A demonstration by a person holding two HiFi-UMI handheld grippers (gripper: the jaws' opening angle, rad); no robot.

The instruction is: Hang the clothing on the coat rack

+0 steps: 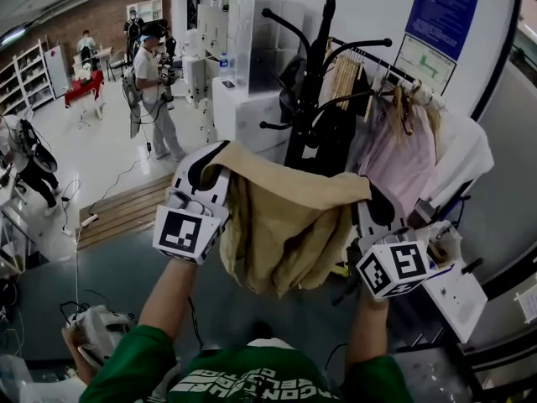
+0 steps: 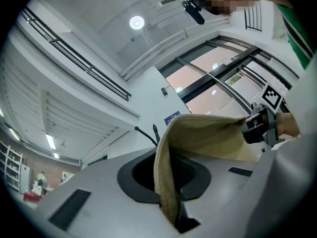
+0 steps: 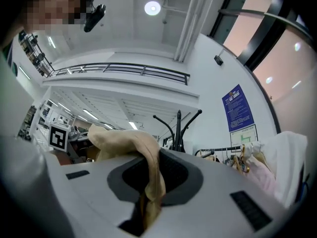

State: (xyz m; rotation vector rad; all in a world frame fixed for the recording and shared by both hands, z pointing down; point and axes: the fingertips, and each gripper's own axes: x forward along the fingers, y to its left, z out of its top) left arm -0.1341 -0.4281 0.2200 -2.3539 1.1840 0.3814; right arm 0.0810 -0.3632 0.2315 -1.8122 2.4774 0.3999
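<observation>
A tan garment (image 1: 289, 217) hangs stretched between my two grippers, its lower part drooping in folds. My left gripper (image 1: 211, 168) is shut on its left edge; that cloth (image 2: 166, 182) runs down between the jaws in the left gripper view. On the right end, my right gripper (image 1: 377, 201) is shut too, and the fabric (image 3: 151, 182) is pinched between its jaws in the right gripper view. The black coat rack (image 1: 317, 82) with curved hooks stands just beyond the garment. Its hooked top (image 3: 179, 128) also shows ahead in the right gripper view.
A clothes rail with a pink garment (image 1: 401, 162) and hangers stands right of the rack. A white cabinet (image 1: 243, 112) is behind it. People (image 1: 155, 91) stand at the far left. A wooden pallet (image 1: 126, 212) lies on the floor at left.
</observation>
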